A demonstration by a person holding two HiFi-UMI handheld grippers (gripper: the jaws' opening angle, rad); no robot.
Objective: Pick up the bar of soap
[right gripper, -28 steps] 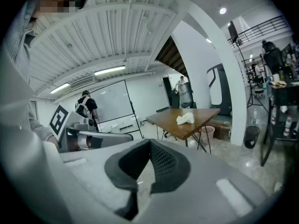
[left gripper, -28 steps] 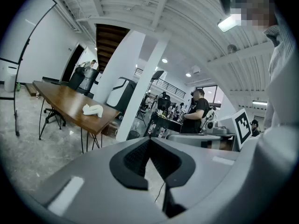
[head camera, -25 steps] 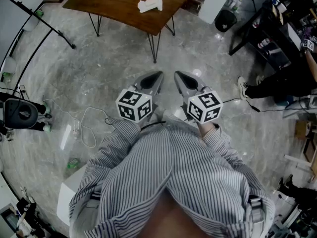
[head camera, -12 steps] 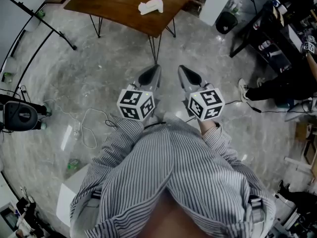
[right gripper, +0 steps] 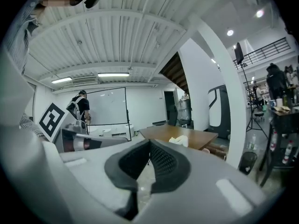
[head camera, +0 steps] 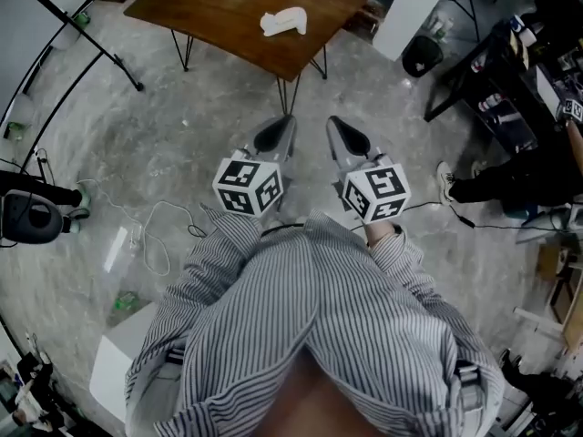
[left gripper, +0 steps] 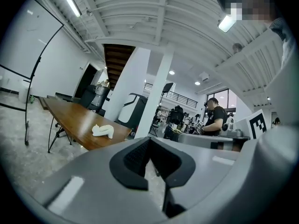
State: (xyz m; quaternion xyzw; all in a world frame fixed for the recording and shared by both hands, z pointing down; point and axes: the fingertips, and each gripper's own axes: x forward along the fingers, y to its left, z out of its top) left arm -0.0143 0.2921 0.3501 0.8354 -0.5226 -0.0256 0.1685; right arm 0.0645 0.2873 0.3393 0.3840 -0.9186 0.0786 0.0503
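The bar of soap (head camera: 283, 21) is a white lump lying on a brown wooden table (head camera: 219, 7) far ahead of me. It also shows small in the left gripper view as the soap (left gripper: 103, 130) and in the right gripper view as the soap (right gripper: 179, 140). My left gripper (head camera: 276, 135) and right gripper (head camera: 348, 137) hang side by side over the grey floor, well short of the table. In their own views the left gripper (left gripper: 149, 146) and right gripper (right gripper: 149, 152) have their dark pads together with nothing between them.
The table stands on thin black hairpin legs (head camera: 285, 94). A white pillar (head camera: 414, 3) and a black bin (head camera: 421, 55) are to its right, with a black desk (head camera: 496, 71) and a person's leg (head camera: 496, 171) beyond. Cables (head camera: 150, 235) lie on the floor at left.
The table and soap have slid slightly down and right in the head view, a little nearer. Both grippers have risen a touch and stay shut.
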